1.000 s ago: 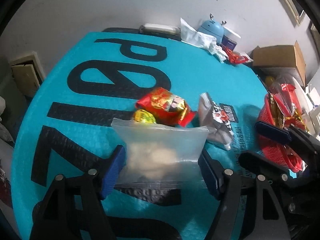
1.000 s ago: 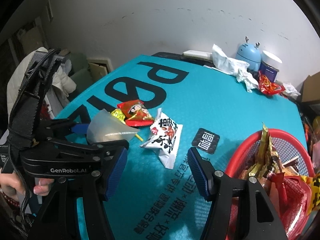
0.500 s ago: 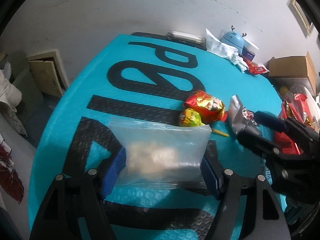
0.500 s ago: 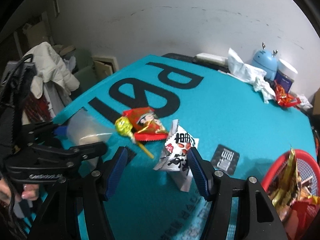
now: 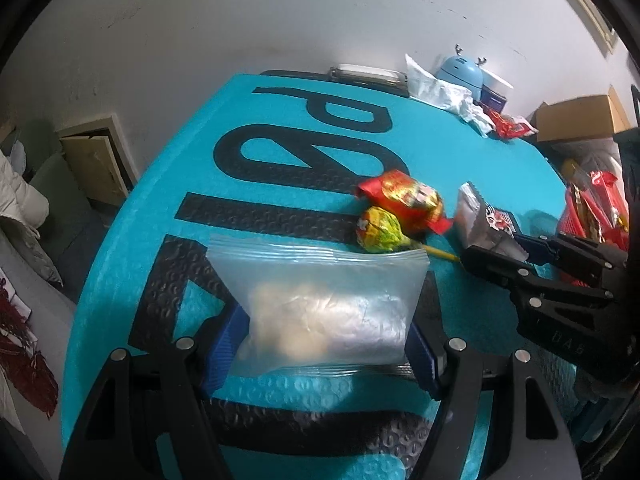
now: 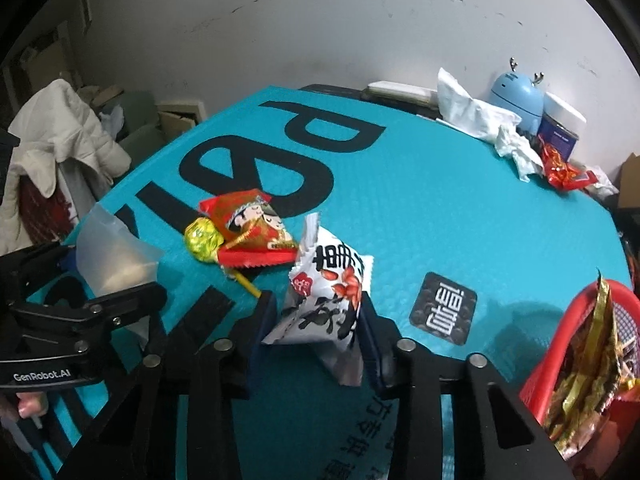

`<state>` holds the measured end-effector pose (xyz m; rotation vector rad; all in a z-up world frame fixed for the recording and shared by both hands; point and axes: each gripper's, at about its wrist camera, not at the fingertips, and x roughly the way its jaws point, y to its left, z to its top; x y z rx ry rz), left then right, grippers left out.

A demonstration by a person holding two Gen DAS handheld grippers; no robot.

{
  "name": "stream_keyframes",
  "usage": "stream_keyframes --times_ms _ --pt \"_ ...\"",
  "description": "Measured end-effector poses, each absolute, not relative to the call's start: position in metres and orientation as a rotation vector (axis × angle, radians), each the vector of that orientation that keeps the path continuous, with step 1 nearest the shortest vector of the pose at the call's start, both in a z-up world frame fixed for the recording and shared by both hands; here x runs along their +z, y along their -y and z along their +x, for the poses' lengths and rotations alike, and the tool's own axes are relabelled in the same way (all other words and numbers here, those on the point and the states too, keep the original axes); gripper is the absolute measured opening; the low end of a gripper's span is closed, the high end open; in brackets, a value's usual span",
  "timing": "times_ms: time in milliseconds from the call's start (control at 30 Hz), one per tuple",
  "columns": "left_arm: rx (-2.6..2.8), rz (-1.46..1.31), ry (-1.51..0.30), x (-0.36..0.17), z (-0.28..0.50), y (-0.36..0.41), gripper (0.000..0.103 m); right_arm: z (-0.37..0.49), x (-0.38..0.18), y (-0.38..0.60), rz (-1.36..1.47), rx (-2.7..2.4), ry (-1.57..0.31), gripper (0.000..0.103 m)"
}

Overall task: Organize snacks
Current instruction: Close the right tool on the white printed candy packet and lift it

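My left gripper (image 5: 320,344) is shut on a clear zip bag (image 5: 320,304) of pale snacks, held just above the teal mat; the bag also shows in the right wrist view (image 6: 116,256). My right gripper (image 6: 312,328) is closed around a white snack packet (image 6: 324,300) with black characters, which rests on the mat. A red packet (image 6: 248,228) and a yellow-wrapped lollipop (image 6: 202,244) lie just beyond it. A red basket (image 6: 560,344) holding several snacks stands at the right.
The teal mat (image 6: 440,208) with big black letters covers the table. At its far edge are crumpled tissue (image 6: 480,120), a blue gadget (image 6: 516,100), a jar (image 6: 560,128) and a red wrapper (image 6: 564,168). A cardboard box (image 5: 576,120) sits far right.
My right gripper moved left and forward to the white packet and closed around it. My left gripper drew back to the left with the zip bag.
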<state>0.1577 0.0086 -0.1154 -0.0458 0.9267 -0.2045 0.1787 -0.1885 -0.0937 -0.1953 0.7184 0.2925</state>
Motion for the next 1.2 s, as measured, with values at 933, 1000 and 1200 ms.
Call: stream_keyframes --times_ms 933,1000,1200 --pt "-0.314 -0.055 -0.996 -0.105 0.026 0.011 0.071 0.03 -0.119 0.186 -0.252 0.428 -0.813 0.036" --pt "-0.305 -0.058 -1.005 -0.106 0.026 0.01 0.071 0.029 -0.12 0.185 -0.244 0.436 -0.818 0.045" --pt "-0.27 -0.052 -1.012 -0.11 0.031 0.01 0.071 0.034 -0.12 0.188 -0.212 0.446 -0.828 0.056"
